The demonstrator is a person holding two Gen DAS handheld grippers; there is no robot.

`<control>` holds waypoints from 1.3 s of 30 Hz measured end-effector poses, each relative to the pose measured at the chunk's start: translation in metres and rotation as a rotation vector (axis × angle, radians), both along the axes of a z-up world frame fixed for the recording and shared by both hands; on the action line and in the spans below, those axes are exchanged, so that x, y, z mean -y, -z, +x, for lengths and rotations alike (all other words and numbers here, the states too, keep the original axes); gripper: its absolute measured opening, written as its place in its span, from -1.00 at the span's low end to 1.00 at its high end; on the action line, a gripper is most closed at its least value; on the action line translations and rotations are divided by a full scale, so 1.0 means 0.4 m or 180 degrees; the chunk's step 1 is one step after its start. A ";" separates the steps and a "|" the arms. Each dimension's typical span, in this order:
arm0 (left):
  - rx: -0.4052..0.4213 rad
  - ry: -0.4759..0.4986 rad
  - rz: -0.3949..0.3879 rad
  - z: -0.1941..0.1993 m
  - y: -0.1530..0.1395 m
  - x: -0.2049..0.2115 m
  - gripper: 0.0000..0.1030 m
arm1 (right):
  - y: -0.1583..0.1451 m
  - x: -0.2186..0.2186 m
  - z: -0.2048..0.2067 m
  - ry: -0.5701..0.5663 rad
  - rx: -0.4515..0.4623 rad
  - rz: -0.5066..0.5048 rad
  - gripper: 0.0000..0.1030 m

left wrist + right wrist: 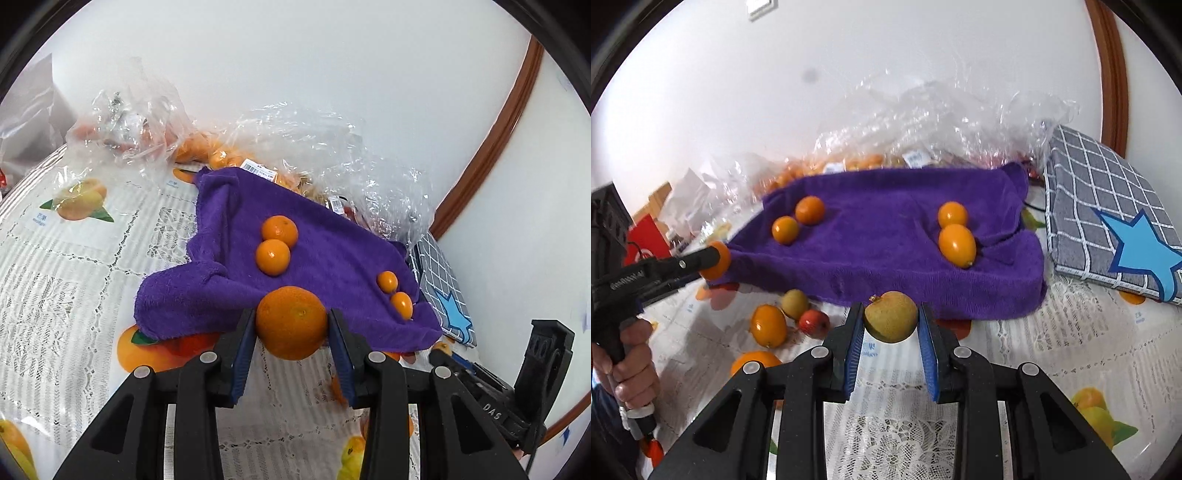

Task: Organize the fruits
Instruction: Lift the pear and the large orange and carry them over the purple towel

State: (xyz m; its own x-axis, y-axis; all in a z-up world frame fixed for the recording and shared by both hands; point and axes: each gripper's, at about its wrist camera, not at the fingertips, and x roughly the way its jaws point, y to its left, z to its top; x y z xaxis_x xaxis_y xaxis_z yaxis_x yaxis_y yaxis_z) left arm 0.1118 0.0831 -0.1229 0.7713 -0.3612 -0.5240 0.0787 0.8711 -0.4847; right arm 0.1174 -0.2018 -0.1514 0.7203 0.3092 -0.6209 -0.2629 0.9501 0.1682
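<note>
A purple towel (332, 258) (886, 236) lies spread on the table. On it rest two round oranges (275, 243) (798, 219) and two oval kumquats (395, 293) (955, 238). My left gripper (291, 323) is shut on a round orange (291, 321) just above the towel's near edge; the right wrist view shows that gripper (714, 260) from the side at the towel's left corner. My right gripper (891, 322) is shut on a small yellow-green fruit (891, 321) in front of the towel.
Loose fruits (768, 325) lie on the lace tablecloth (1052, 350) left of my right gripper. Clear plastic bags (332, 147) with more fruit sit behind the towel. A grey checked cushion (1108, 206) with a blue star lies at the right. A hand (631, 373) grips the left tool.
</note>
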 end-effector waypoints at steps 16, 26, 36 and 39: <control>0.0027 -0.0001 0.0044 0.000 -0.005 0.001 -0.28 | -0.027 0.092 -0.006 0.0384 0.0153 0.0436 -0.43; 0.0044 -0.0025 0.0008 -0.003 -0.008 -0.005 -0.28 | -0.025 0.105 -0.004 0.0474 0.0135 0.0468 -0.43; 0.0055 -0.0074 0.0022 -0.005 -0.012 -0.012 -0.28 | -0.025 0.104 -0.003 0.0488 0.0136 0.0462 -0.43; 0.0056 -0.0115 0.0023 -0.008 -0.013 -0.017 -0.28 | -0.026 0.108 -0.002 0.0496 0.0145 0.0490 -0.43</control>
State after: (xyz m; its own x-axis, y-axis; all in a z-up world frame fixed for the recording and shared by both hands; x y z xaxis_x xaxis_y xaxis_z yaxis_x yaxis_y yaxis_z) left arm 0.1087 0.0900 -0.1177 0.7928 -0.3294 -0.5128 0.0557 0.8770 -0.4773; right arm 0.1166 -0.2451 -0.1410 0.7931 0.2806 -0.5407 -0.1256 0.9438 0.3057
